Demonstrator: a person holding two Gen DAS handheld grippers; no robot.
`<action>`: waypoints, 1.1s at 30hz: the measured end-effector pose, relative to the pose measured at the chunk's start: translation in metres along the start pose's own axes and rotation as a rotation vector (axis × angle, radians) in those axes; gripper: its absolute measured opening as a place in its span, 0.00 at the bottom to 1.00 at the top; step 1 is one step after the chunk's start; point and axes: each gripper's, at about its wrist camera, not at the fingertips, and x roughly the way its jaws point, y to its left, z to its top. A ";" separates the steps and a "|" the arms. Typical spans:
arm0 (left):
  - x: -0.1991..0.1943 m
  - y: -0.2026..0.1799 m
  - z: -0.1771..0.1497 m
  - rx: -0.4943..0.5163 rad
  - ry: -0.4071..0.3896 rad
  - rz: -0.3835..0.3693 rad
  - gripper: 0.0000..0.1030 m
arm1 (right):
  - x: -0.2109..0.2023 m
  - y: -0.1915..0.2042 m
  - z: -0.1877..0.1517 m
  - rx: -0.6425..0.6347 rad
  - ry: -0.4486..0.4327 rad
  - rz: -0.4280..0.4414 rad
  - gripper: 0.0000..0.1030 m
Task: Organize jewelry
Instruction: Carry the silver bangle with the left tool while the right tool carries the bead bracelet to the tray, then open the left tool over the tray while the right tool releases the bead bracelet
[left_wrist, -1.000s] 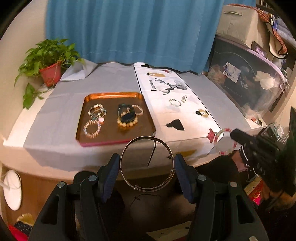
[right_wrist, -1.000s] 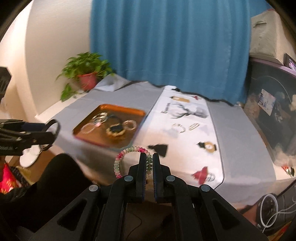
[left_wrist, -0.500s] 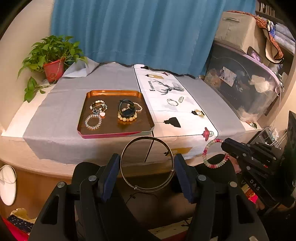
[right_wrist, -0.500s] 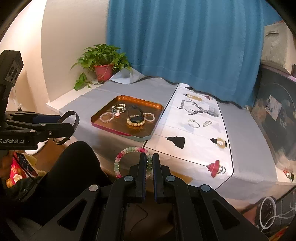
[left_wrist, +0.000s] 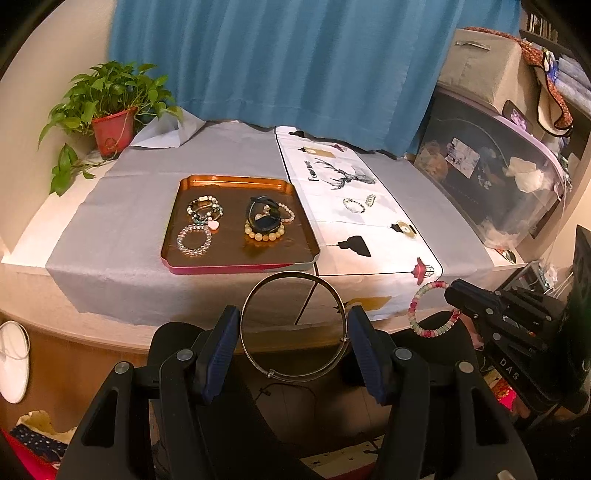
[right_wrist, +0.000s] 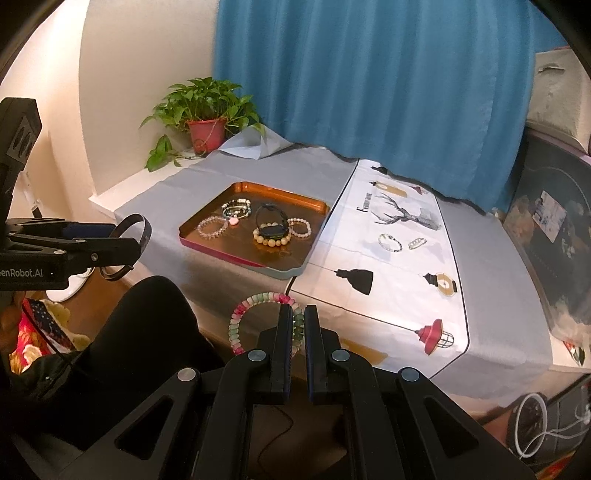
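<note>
My left gripper is shut on a thin metal bangle, held in front of the table's near edge. It also shows at the left of the right wrist view. My right gripper is shut on a pink and green beaded bracelet, also seen in the left wrist view. An orange tray on the grey cloth holds several bracelets. A small bracelet and a chain piece lie on the white runner.
A potted plant stands at the table's back left. A blue curtain hangs behind. A clear storage bin stands at the right. A white slipper lies on the floor at left.
Both grippers have drawn back slightly from the table and steadied, each still holding its piece. The jewelry on the tray and runner has not moved.
</note>
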 end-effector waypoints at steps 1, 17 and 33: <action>0.002 0.001 0.001 -0.001 0.003 -0.001 0.54 | 0.001 0.000 0.000 0.000 0.002 0.000 0.06; 0.029 0.026 0.050 -0.010 -0.021 0.010 0.54 | 0.055 -0.012 0.051 0.015 0.005 -0.007 0.06; 0.125 0.075 0.143 -0.039 -0.046 0.012 0.54 | 0.169 -0.029 0.133 0.040 -0.011 0.014 0.07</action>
